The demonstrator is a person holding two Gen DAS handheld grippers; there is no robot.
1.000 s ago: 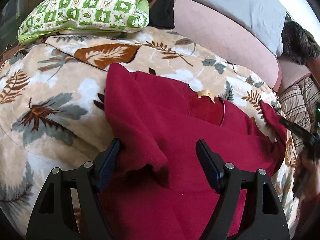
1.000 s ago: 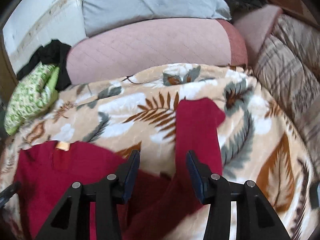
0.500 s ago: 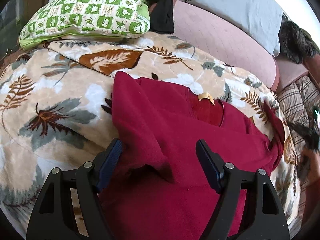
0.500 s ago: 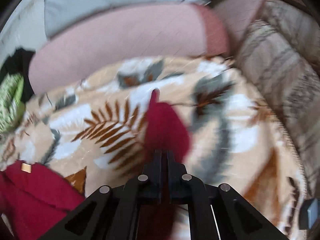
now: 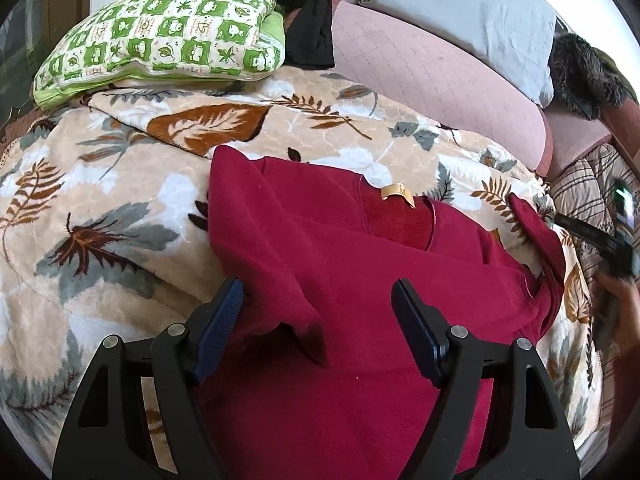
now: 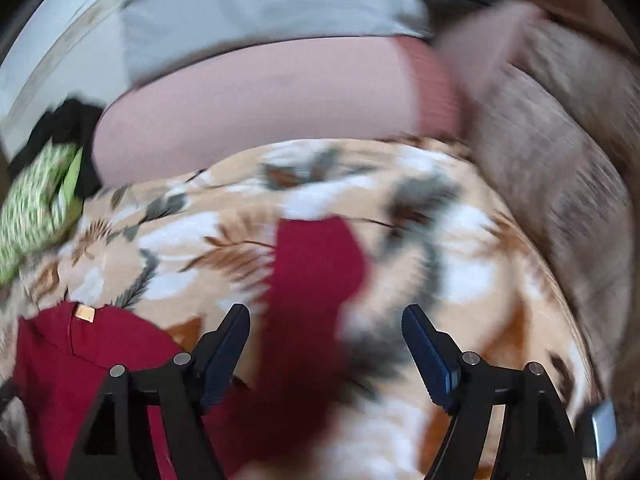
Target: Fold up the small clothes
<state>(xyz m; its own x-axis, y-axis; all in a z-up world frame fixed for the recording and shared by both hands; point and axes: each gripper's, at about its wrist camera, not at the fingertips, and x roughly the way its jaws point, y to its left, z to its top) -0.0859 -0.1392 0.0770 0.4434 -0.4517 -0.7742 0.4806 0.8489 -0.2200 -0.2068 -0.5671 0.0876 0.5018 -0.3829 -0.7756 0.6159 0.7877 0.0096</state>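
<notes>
A dark red sweater [image 5: 360, 280] with a tan neck label [image 5: 396, 192] lies on a leaf-patterned blanket [image 5: 100, 208]. One sleeve is folded across its body, the cuff lying between the jaws of my left gripper [image 5: 318, 312], which stands open just above the cloth. In the blurred right wrist view the other sleeve [image 6: 316, 264] stretches out over the blanket [image 6: 460, 272]. My right gripper [image 6: 326, 332] hangs over that sleeve with its jaws opening; the sleeve runs between them and the pads do not press on it.
A green checked pillow [image 5: 168, 44] and black clothing [image 5: 304, 8] lie at the back left. A pink bolster [image 5: 432, 80] and grey pillow [image 5: 472, 12] run along the back. A striped quilt [image 6: 560, 168] lies to the right.
My right gripper closed on the outstretched sleeve half a second ago and now stands open over it, shifted slightly. The left gripper stays open over the folded sleeve.
</notes>
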